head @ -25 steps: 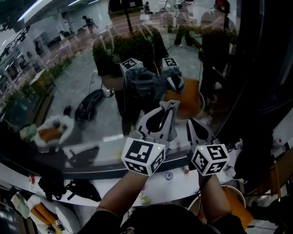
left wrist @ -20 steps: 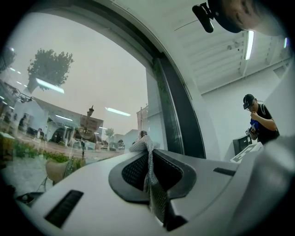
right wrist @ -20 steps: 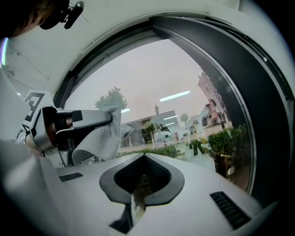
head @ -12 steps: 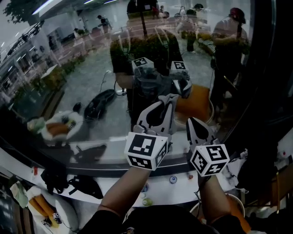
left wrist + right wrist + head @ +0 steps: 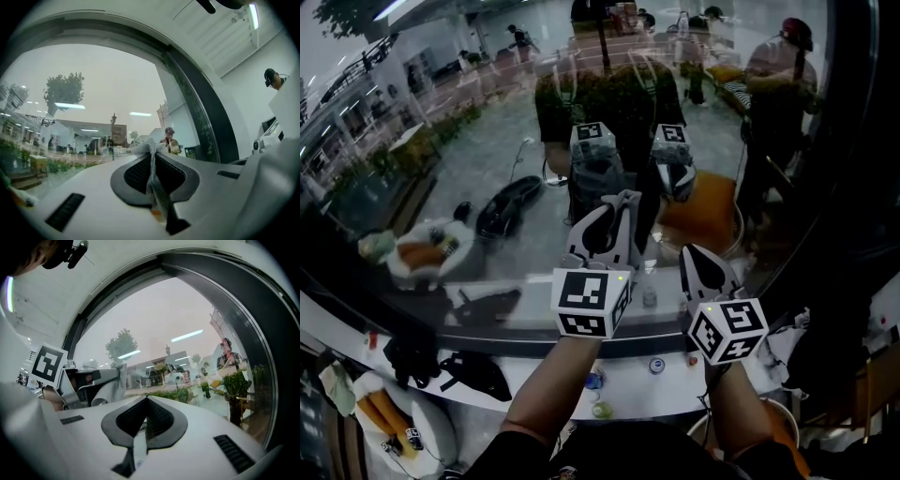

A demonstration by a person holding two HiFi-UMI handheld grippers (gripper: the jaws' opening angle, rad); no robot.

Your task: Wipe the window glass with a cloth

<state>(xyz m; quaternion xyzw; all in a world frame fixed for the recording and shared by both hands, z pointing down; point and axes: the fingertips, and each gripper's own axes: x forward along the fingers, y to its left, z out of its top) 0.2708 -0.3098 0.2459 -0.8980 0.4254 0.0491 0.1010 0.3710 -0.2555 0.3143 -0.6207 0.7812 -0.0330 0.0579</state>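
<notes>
My left gripper (image 5: 619, 202) pinches a pale grey mesh cloth (image 5: 151, 154) between its jaws, close up to the large clear window glass (image 5: 459, 159). My right gripper (image 5: 692, 253), just beside it, has its jaws pressed together on nothing.

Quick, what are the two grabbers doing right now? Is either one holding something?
Left gripper: shut on the cloth.
Right gripper: shut, with nothing between its jaws.
</notes>
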